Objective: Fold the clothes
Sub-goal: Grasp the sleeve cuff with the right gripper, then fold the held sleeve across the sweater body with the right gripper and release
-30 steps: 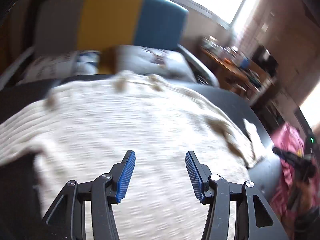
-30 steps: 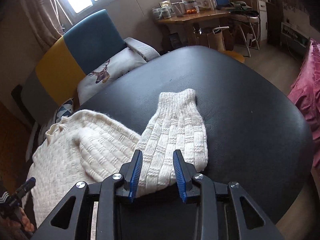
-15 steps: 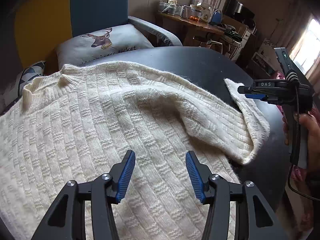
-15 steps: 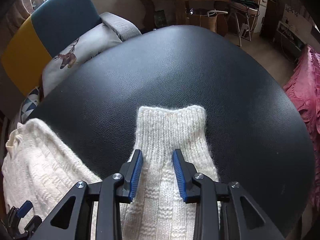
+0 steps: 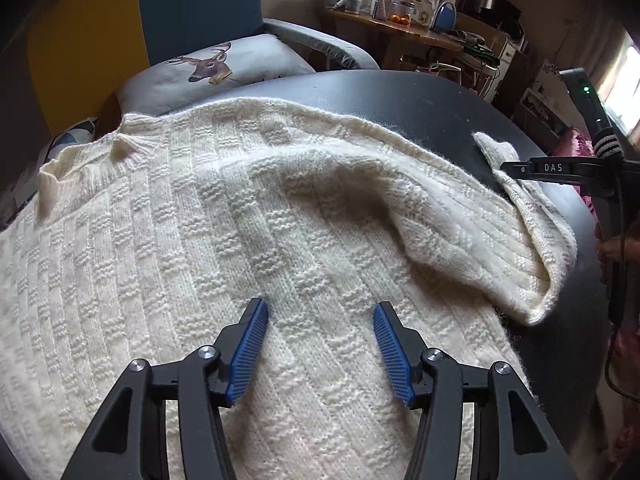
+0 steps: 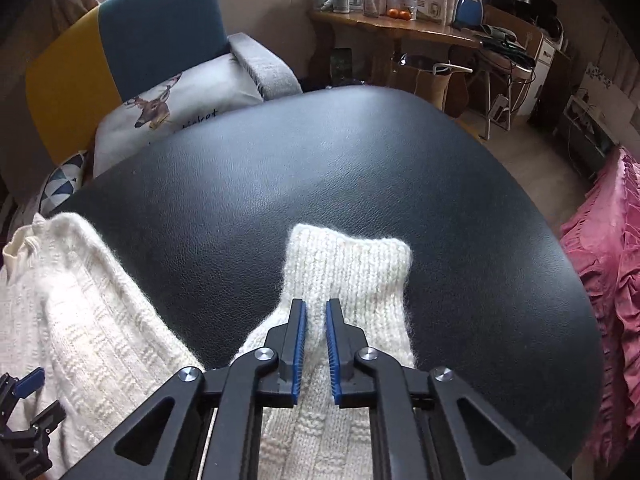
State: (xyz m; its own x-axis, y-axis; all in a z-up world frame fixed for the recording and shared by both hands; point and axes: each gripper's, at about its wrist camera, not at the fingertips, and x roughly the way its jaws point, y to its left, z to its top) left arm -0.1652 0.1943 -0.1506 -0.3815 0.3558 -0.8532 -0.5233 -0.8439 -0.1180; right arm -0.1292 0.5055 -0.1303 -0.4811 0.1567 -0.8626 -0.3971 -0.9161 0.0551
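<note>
A cream knitted sweater lies spread on a black leather table, its collar at the far left. One sleeve reaches right over the table, cuff pointing away. My left gripper is open and empty, hovering just above the sweater's body. My right gripper has its jaws narrowed around a pinch of the sleeve just behind the cuff. The right gripper also shows at the right edge of the left wrist view, over the sleeve.
A yellow and blue armchair with a deer-print cushion stands behind the table. A wooden desk crowded with jars is at the back. Pink fabric lies to the right of the table edge.
My right gripper has moved up the sleeve to the cuff and closed on it. My left gripper swung right from a blurred view and settled over the sweater's body, still open.
</note>
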